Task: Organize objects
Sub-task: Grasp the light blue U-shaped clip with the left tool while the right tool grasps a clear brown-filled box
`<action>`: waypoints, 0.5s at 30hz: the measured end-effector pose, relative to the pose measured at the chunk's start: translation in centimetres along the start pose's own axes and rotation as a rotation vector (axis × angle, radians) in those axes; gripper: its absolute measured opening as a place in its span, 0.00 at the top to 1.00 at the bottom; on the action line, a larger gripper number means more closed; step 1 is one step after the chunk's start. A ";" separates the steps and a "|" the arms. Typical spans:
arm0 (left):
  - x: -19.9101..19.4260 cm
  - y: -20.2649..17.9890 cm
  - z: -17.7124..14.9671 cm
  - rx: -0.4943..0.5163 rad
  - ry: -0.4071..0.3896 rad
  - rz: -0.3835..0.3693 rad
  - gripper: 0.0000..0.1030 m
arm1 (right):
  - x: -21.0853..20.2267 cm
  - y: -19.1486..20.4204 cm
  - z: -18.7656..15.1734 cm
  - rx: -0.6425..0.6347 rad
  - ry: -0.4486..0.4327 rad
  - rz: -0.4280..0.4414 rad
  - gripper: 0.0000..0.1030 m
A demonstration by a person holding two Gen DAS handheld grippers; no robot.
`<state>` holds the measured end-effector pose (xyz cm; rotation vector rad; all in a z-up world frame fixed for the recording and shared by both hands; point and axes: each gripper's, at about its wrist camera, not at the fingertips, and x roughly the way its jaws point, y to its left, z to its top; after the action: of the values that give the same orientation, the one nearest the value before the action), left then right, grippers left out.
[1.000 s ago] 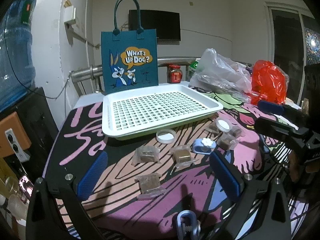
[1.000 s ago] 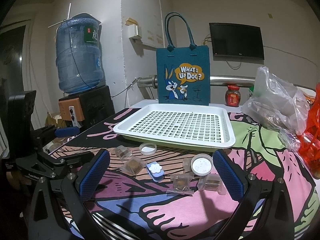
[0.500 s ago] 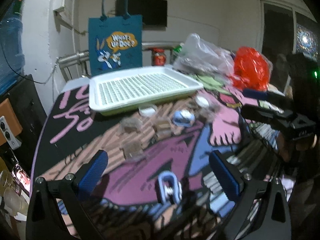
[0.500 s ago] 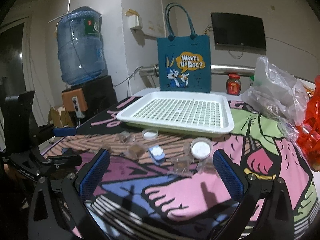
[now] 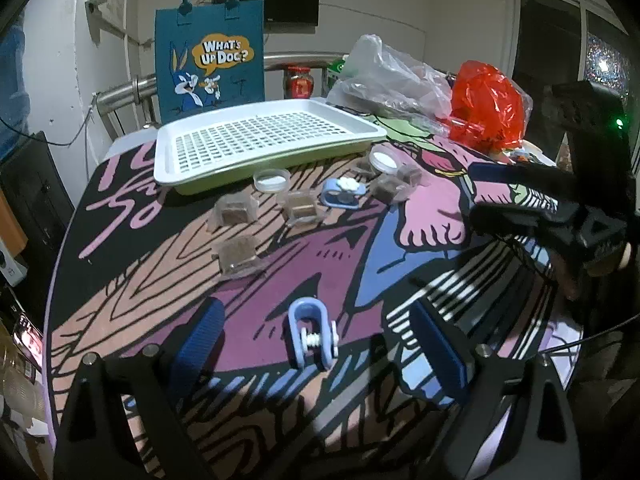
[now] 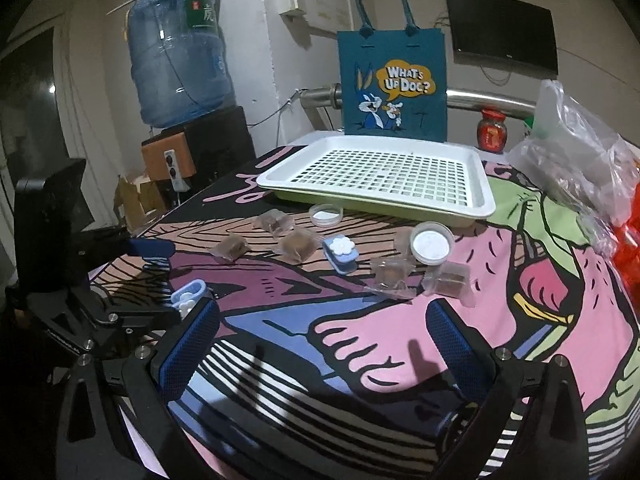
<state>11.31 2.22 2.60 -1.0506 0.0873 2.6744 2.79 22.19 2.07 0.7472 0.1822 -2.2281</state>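
A white slotted tray (image 5: pixel 264 136) (image 6: pixel 380 172) lies at the back of the cartoon-print table. In front of it lie several clear packets of brown blocks (image 5: pixel 236 252) (image 6: pixel 392 276), two small round white-lidded containers (image 5: pixel 271 179) (image 6: pixel 432 244) and a blue clip with a white flower (image 5: pixel 342 192) (image 6: pixel 340 252). A second blue clip (image 5: pixel 310 338) (image 6: pixel 188 296) lies between the pads of my left gripper (image 5: pixel 316 344), which is open around it. My right gripper (image 6: pixel 324 344) is open and empty above the near table, short of the packets.
A teal "What's Up Doc?" tote bag (image 6: pixel 392 84) stands behind the tray. A red jar (image 6: pixel 492 132), a clear plastic bag (image 6: pixel 580 160) and a red plastic bag (image 5: pixel 486 108) sit at the right. A water dispenser (image 6: pixel 180 52) stands left of the table.
Both grippers have pulled back toward the near table edge, so the objects look farther away. The near blue clip now lies fully in view between my left gripper's pads.
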 end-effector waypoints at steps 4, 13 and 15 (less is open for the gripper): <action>0.2 0.4 -0.2 -0.015 0.018 -0.002 0.16 | -0.5 -1.4 0.5 0.045 -0.005 -0.024 0.00; 0.9 0.4 -0.5 -0.032 0.051 -0.011 0.21 | -0.3 -2.3 0.3 0.028 0.046 -0.057 0.04; 1.2 0.4 -0.5 -0.035 0.065 -0.019 0.24 | -0.1 -2.6 0.1 0.032 0.054 -0.059 0.05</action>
<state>10.65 2.01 1.43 -1.1433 0.0425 2.6346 0.99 24.03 1.98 0.8303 0.1973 -2.2723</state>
